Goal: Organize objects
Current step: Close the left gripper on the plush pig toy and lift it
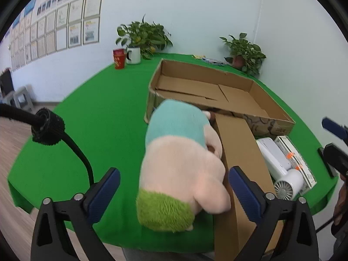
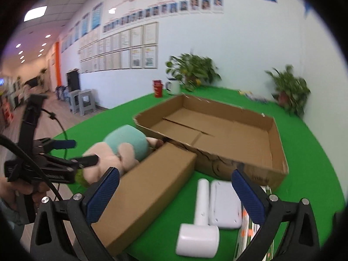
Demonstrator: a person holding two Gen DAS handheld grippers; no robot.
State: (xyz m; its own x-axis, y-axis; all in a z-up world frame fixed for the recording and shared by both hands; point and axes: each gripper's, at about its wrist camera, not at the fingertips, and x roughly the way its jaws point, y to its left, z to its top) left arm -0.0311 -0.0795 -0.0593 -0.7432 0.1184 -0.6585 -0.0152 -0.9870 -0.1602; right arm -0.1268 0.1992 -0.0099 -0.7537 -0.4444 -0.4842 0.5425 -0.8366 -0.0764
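Observation:
A plush toy in teal, pink and green lies on the green table, leaning against a closed brown carton. My left gripper is open, its blue pads on either side of the toy's lower half without touching it. A large open cardboard tray sits behind, empty. In the right wrist view my right gripper is open above the carton, the white hair dryer and a white flat device. The toy and the tray lie beyond.
A red cup and a white mug stand at the back by a potted plant. Another plant is at the back right corner. A printed box lies beside the hair dryer.

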